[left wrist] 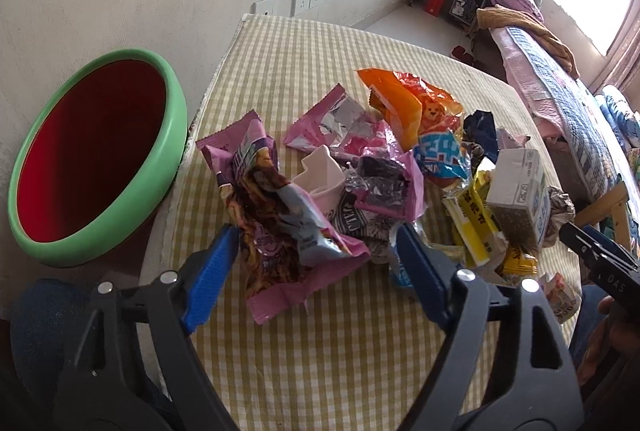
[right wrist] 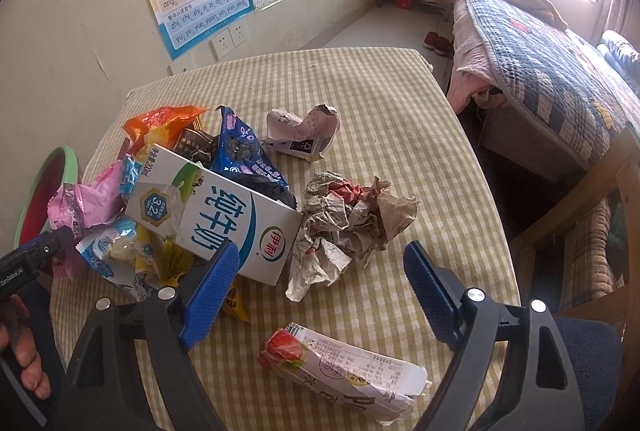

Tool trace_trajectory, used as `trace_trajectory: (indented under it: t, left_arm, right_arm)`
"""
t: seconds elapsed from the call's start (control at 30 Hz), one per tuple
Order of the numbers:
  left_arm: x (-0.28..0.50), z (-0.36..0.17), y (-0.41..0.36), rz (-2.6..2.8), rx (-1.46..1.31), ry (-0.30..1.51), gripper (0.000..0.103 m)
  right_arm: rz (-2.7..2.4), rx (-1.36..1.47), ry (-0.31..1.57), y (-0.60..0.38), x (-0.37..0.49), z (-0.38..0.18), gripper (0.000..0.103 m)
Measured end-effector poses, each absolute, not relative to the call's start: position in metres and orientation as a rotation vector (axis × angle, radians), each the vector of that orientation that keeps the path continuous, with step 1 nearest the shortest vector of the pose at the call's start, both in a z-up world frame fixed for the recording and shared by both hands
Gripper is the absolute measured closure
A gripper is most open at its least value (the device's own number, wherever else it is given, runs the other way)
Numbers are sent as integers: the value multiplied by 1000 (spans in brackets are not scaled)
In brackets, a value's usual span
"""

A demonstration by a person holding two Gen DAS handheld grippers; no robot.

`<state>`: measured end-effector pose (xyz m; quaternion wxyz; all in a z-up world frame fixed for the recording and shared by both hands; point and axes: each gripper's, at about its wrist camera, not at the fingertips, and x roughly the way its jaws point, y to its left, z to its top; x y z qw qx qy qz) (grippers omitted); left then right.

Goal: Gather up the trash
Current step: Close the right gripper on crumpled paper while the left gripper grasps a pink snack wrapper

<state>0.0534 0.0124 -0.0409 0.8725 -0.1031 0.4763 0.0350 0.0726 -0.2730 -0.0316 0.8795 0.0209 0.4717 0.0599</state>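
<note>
Bin (left wrist: 96,159) in left view, strawberry carton (right wrist: 344,375) in right

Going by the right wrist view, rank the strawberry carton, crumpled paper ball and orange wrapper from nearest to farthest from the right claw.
1. Strawberry carton, just below the right claw.
2. Crumpled paper ball, just beyond its tips.
3. Orange wrapper, far left, behind the pile.

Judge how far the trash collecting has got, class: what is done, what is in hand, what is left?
Done: nothing visible; the part of the bin interior in view shows no trash. In hand: nothing gripped. The left gripper is open around the purple wrapper; the right gripper is open near the crumpled paper. Left: the whole pile, including the milk carton, orange wrapper and strawberry carton.
</note>
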Motion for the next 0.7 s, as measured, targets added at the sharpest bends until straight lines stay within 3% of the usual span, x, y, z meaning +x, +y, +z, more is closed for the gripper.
trace_trajectory:
  t: [0.13,0.23,0.3,0.33,0.5,0.7]
  left_arm:
    - [53,-46,18,89,-226,1003,41]
    - [52,-45,20,83,-238,997,43]
    - [50,-44,20,71,-248,992,44]
    - [49,-42,20,69,-247,991,45]
    - [44,-38,18,54,-244,986,48]
    - [37,-26,14,35,-225,963,49]
  right_arm:
    - [136,52,1002,-273,77,-36,35]
    - [140,50,1019,-272,78,-40,56]
    - [137,43,1023,-272,77,-41,76]
    - [134,38,1023,-272,76,-41,80]
    - [141,46,1013,-274,70,-37,88]
    - [133,70,991,-283,65,-26,91]
